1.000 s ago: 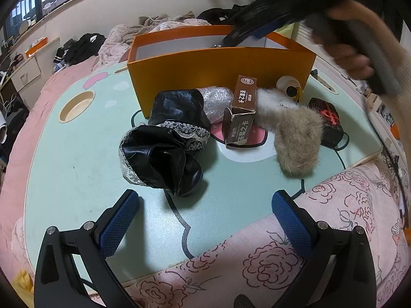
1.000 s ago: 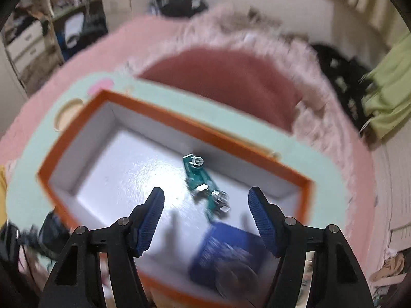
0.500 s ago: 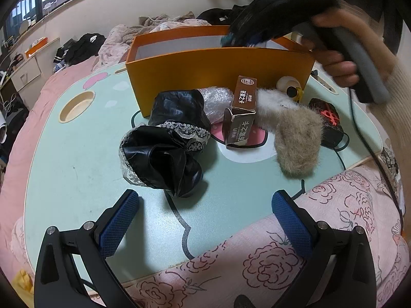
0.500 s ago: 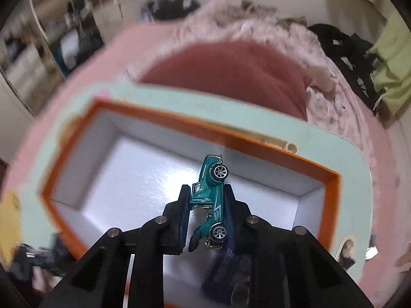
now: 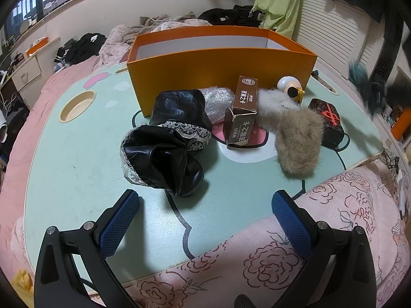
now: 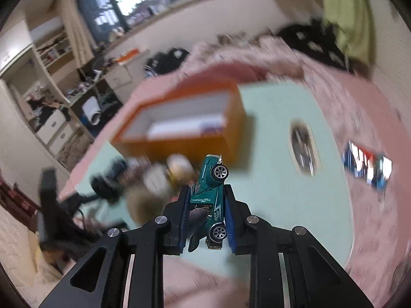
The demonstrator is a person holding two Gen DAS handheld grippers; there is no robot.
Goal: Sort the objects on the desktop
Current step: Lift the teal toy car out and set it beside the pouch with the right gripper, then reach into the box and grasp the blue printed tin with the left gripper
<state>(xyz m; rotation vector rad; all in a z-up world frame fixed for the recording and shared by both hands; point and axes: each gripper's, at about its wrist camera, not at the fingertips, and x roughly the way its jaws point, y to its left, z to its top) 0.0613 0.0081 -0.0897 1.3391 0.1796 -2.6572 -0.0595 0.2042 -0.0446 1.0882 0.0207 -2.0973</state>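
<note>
My right gripper (image 6: pixel 207 192) is shut on a teal toy car (image 6: pixel 209 197), which stands on end between the blue pads, held in the air over the mint table (image 6: pixel 272 184), off the end of the orange box (image 6: pixel 179 128). In the left wrist view this gripper is only a dark blur (image 5: pixel 372 89) at the far right. My left gripper (image 5: pixel 205 213) hangs open over the table's front edge, nothing between its fingers. Ahead of it lie a black crumpled bag with lace trim (image 5: pixel 164 151), a brown carton (image 5: pixel 241 118) and a furry piece (image 5: pixel 298 141).
The orange box (image 5: pixel 221 69) stands at the back of the table. Bubble wrap (image 5: pixel 218 100), a white and yellow item (image 5: pixel 290 86) and a black pouch with a red mark (image 5: pixel 327 123) lie near it. Pink floral bedding (image 5: pixel 282 269) borders the front edge.
My right gripper shut on the teal car inside the orange box, lifted it out and swung off to the side of the box. The left gripper stayed put.
</note>
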